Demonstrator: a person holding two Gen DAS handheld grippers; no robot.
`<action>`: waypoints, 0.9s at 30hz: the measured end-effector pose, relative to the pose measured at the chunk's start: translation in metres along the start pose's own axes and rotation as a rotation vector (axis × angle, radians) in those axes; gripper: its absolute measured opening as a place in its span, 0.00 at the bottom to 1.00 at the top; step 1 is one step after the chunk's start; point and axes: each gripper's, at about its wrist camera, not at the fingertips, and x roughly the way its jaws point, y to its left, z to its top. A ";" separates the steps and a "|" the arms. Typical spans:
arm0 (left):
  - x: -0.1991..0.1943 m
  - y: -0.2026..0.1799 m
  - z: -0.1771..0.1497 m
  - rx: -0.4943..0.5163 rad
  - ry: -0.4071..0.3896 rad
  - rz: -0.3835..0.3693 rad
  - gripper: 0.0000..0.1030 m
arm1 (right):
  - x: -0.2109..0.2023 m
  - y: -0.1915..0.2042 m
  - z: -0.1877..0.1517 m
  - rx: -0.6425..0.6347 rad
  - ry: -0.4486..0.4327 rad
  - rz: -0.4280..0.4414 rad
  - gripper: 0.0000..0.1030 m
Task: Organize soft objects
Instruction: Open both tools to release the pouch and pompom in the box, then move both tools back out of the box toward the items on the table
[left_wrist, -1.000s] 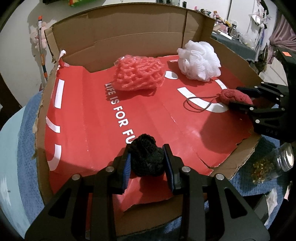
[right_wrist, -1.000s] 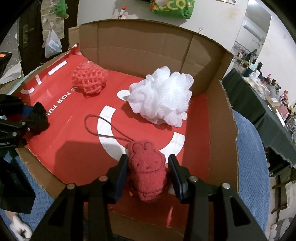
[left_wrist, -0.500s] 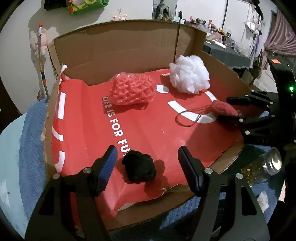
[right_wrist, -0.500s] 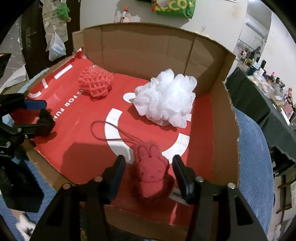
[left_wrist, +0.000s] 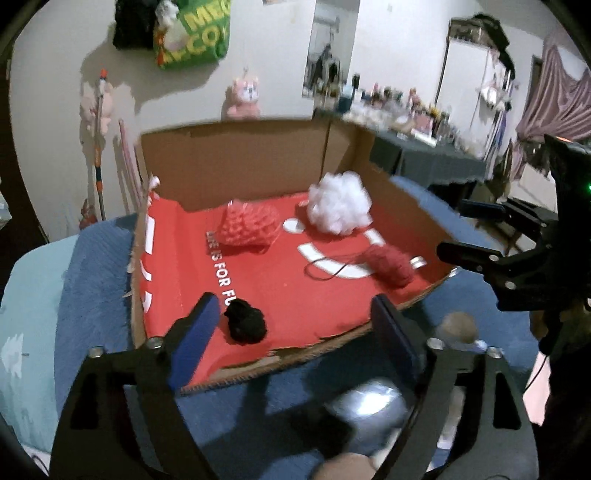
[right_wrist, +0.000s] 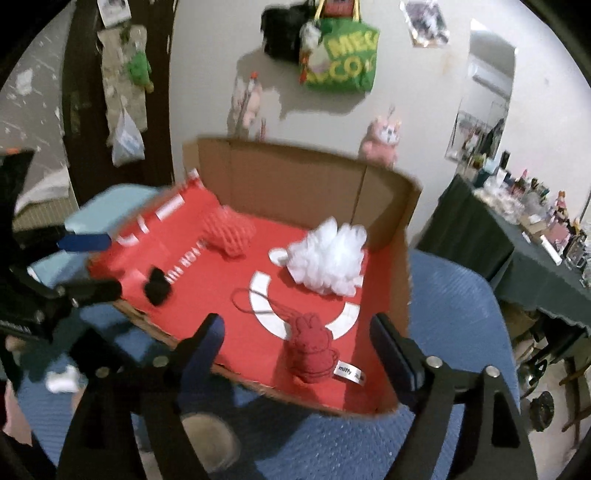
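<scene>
The left gripper (left_wrist: 295, 325) has just been opening its jaws, which now stand wide apart with nothing pressed between them. The black pom-pom (left_wrist: 245, 325) lies free on the red floor of the cardboard box (left_wrist: 236, 162), ahead of the jaws and nearer the left finger than the right one. The right gripper (right_wrist: 297, 339) has likewise just been opening and grips nothing; the red bunny toy (right_wrist: 309, 347) sits on the box floor ahead of the gap between its fingers, roughly midway, with a white tag just beside it toward the right finger and a dark cord looping away toward the left. Farther ahead of both sets of jaws, near the back wall of the box, rest a white mesh puff (right_wrist: 327, 258) and a pink mesh puff (right_wrist: 227, 232), apart from each other. The box stands on a blue cloth (right_wrist: 450, 295).
</scene>
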 end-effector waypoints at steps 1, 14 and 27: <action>-0.013 -0.005 -0.003 -0.003 -0.036 0.001 0.91 | -0.015 0.002 0.000 0.006 -0.033 -0.005 0.87; -0.108 -0.055 -0.047 -0.010 -0.301 0.022 0.97 | -0.133 0.040 -0.041 0.035 -0.270 -0.042 1.00; -0.132 -0.084 -0.105 -0.009 -0.395 0.065 0.98 | -0.152 0.060 -0.112 0.127 -0.327 -0.101 1.00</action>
